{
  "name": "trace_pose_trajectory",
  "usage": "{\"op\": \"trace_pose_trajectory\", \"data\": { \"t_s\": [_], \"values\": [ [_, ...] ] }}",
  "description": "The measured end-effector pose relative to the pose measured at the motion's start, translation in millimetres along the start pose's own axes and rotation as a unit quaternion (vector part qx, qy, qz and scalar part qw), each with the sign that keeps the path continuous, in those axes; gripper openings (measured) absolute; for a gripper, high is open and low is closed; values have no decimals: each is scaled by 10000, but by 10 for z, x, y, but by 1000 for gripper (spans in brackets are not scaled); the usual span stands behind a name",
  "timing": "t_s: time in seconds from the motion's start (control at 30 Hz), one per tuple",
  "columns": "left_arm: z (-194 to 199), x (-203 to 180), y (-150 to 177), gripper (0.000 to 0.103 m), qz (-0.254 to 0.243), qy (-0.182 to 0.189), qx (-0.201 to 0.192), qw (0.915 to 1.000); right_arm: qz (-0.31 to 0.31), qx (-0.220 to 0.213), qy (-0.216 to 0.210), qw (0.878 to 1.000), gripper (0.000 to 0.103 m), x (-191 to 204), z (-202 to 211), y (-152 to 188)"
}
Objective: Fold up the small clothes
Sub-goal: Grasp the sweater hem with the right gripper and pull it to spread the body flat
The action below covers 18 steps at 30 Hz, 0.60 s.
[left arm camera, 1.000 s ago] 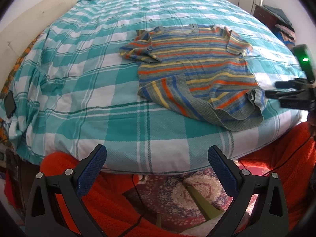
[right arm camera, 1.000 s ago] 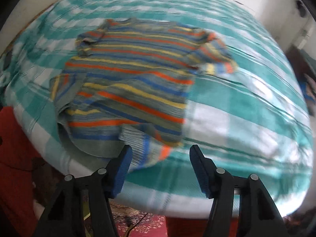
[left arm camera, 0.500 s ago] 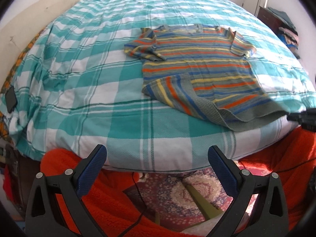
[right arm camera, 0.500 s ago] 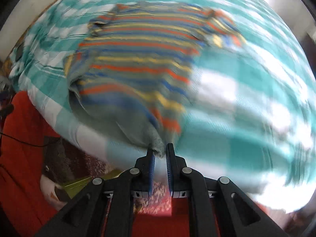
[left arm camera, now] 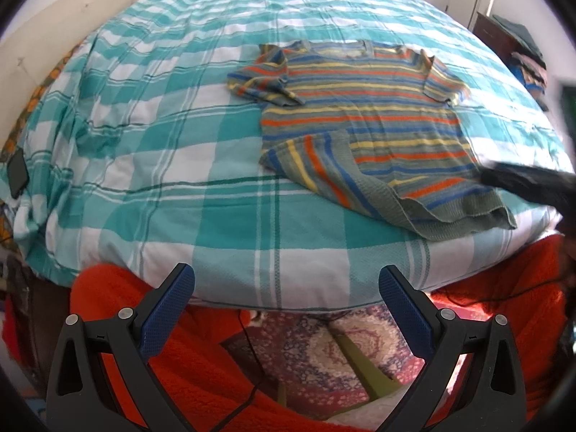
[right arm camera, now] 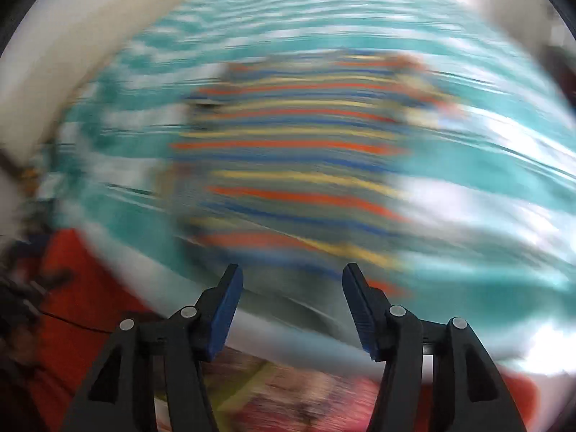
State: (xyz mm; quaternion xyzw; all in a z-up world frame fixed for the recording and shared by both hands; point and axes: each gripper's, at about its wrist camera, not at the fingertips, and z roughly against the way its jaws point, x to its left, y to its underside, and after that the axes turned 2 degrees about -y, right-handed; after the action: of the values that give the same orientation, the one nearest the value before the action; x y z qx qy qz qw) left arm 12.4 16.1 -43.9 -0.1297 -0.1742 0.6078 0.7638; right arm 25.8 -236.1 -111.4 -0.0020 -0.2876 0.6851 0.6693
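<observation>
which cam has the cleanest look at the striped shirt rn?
Left wrist: the striped shirt lies sharp and whole on the checked bedspread, one lower corner flipped over. Right wrist shows it only as motion-blurred stripes.

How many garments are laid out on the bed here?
1: a striped T-shirt on the checked bedspread, near the bed's front right edge, its lower left corner folded over. None looks hidden.

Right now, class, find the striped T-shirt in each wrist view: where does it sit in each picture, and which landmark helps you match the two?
Left wrist view: the striped T-shirt lies right of centre, its hem at the near bed edge.
Right wrist view: the striped T-shirt fills the centre, blurred, above the open right gripper.
Shared landmark: the teal checked bedcover beneath it.
</observation>
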Motion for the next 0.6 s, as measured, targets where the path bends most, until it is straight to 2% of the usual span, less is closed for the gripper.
{"op": "trace_pose_trajectory", "data": {
  "t_s": [0.07,0.1,0.2,0.23,0.3,0.37,0.43,0.47,0.5,0.57,0.6],
  "values": [
    [36,42,11,102,37,-93,-48,9999,-37,32,-668,9978,58,176,-338,-214],
    [48,64,15,102,58,-135,-59,9999,-79,159,-789,9967,58,256,-629,-365],
    [64,139,36,102,156,-195,-71,9997,-454,663,-872,9929,57,305,-1242,-540],
    [66,182,48,102,205,-202,-77,9996,-596,829,-905,9906,57,322,-1374,-558],
    [59,225,56,102,260,-226,-84,9994,-754,1045,-1255,9837,58,410,-1598,-510],
    [51,285,66,102,315,-312,-93,9990,-536,1051,-1905,9746,58,633,-1622,-421],
    [38,366,88,102,376,-384,-97,9985,14,1268,-2573,9580,58,877,-1524,-268],
    [32,423,100,102,417,-413,-89,9982,449,1383,-2748,9504,58,1046,-1442,-151],
    [26,466,110,102,457,-436,-84,9980,866,1505,-3027,9371,58,1185,-1325,-4],
    [-8,618,143,102,646,-500,-49,9966,1023,1596,-3414,9206,58,1221,-1148,195],
    [-33,685,159,102,746,-527,-21,9958,1017,1585,-3459,9192,58,1194,-1048,279]
  ]
}}
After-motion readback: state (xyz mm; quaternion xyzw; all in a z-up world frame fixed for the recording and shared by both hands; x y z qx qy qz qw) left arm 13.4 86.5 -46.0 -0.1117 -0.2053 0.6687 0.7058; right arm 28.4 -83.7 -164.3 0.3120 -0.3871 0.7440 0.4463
